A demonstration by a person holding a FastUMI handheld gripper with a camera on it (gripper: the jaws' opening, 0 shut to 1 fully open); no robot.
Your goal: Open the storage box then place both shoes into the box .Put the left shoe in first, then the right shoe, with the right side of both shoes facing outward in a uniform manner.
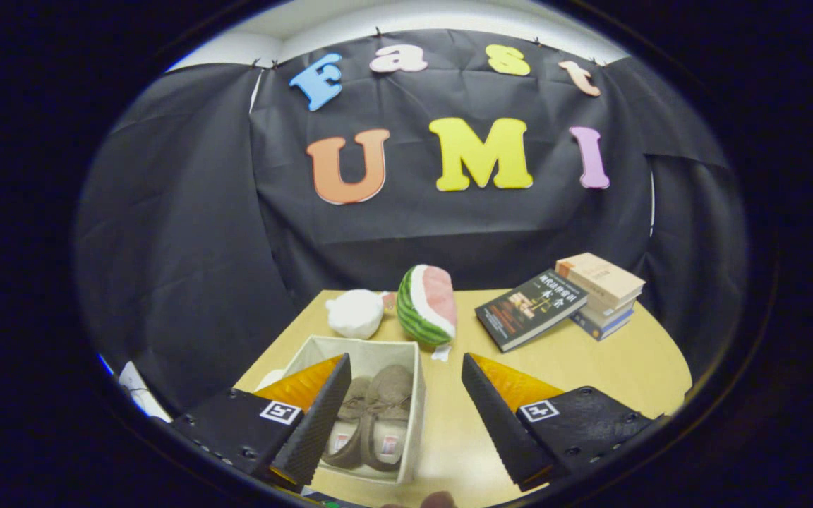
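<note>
A white fabric storage box [417, 395] stands open on the wooden table, its left part behind my left finger. Two brown shoes [377, 416] lie side by side inside it, toes pointing away from me, pale insoles showing near me. My gripper [406, 391] hovers above the table with its two black fingers spread wide and nothing between them. The left finger [318, 420] overlaps the box's left side. The right finger [498, 420] is over bare table to the right of the box.
Beyond the box lie a white plush toy [356, 312] and a watermelon-slice plush [428, 305]. Further right, a dark book [530, 308] leans against a stack of books [600, 293]. The table [611, 367] has bare surface right of the box.
</note>
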